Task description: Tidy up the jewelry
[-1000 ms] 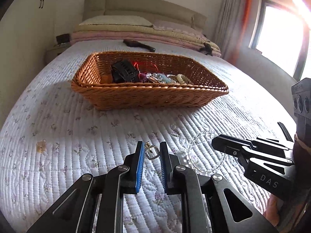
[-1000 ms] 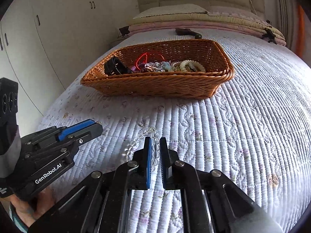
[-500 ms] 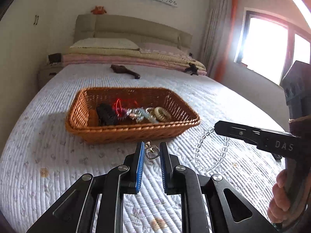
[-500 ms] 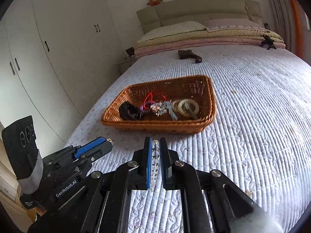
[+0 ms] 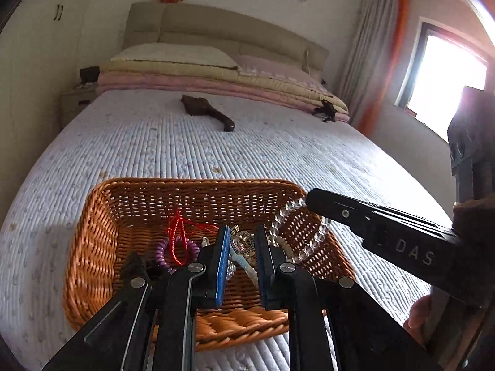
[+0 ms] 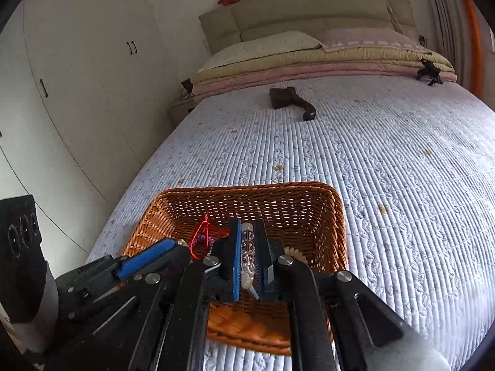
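- Wicker basket [image 5: 92, 247] sits on the bed [image 5: 247, 154].
- Your left gripper [image 5: 242, 249] fingers pinch a silver charm [image 5: 243, 241] above it.
- Your right gripper [image 6: 249, 249] fingers clamp a clear bead bracelet [image 6: 247, 256] over the basket.

A bed [image 5: 278, 154] is lying spread out below me, and its pale quilted cover with a small flower print is carrying everything. A wicker basket [image 5: 92, 247] is sitting directly on the cover at the near end, right under my fingers. Farther up, a dark brown thing with a handle [image 6: 290, 100], maybe a brush, is lying alone in the middle, well apart from the basket. At the head end, folded blankets [image 6: 309, 68] in cream and pink are stacking up with pillows on top, and a small black thing [image 6: 428, 72] is resting against their right end.
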A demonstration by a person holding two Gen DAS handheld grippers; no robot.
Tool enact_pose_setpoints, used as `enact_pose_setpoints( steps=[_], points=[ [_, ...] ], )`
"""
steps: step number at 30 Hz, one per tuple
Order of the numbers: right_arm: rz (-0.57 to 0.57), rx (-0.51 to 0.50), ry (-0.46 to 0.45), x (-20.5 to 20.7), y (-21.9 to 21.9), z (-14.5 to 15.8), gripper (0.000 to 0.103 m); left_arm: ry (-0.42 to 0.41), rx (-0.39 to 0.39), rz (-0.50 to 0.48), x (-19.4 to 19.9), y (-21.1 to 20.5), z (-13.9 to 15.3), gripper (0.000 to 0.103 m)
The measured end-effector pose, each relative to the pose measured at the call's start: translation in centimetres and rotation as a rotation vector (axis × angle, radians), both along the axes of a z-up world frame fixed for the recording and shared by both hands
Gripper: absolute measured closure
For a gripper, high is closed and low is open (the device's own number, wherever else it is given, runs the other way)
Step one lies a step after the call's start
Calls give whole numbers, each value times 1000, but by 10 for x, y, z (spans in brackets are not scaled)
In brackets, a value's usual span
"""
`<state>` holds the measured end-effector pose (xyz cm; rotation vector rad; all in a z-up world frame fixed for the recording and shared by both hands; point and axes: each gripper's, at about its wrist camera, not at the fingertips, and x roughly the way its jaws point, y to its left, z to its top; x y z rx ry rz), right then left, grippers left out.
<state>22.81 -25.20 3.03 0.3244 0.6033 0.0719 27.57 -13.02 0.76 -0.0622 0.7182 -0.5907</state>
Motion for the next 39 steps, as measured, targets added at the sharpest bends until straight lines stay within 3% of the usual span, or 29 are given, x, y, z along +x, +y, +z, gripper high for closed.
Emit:
enact_pose_setpoints(
  steps=[5, 8, 10, 11, 13, 14, 15, 16, 18, 22, 24, 25, 30, 33, 35, 39],
  points=[
    [-7, 36, 102, 49, -7, -29, 93, 37, 45, -1, 10, -19, -28, 87],
    [-24, 20, 122, 54, -10, -35, 92, 83, 57, -9, 15, -23, -41, 87],
    [-24, -7, 123, 50, -9, -38, 92, 54, 89, -2, 11, -24, -41, 86],
    [-23, -13, 124, 49, -9, -38, 92, 46, 96, -4, 8, -25, -40, 85],
    [-18, -22, 111, 40, -9, -35, 91, 69, 74, -34, 4, -21, -36, 70],
    [-23, -30, 93, 33, -10, -31, 91, 74, 61, -43, 0, -18, -33, 56],
    [-33, -42, 76, 26, -10, -27, 87, 61, 54, -43, -6, -15, -29, 51],
    [-37, -54, 56, 16, -10, -21, 82, 32, 56, -36, -15, -9, -22, 51],
    [-47, -84, 5, -8, -9, -7, 64, -18, 70, -18, -36, 2, -10, 49],
    [-73, -163, -120, -80, 6, 12, 58, -110, 67, 72, -90, 38, 6, 35],
    [-85, -190, -184, -124, 21, 10, 35, -167, 71, 145, -125, 55, 8, 30],
    [-103, -203, -224, -146, 28, 5, 32, -189, 67, 164, -140, 63, 8, 30],
    [-180, -296, -349, -219, 66, -25, 31, -240, 48, 226, -198, 86, -13, 29],
    [-191, -351, -350, -230, 80, -39, 29, -314, 112, 297, -213, 85, -21, 29],
    [-186, -349, -347, -233, 82, -42, 28, -319, 126, 321, -217, 85, -21, 30],
    [-200, -332, -374, -240, 83, -48, 15, -407, 148, 354, -234, 84, -22, 29]
  ],
)
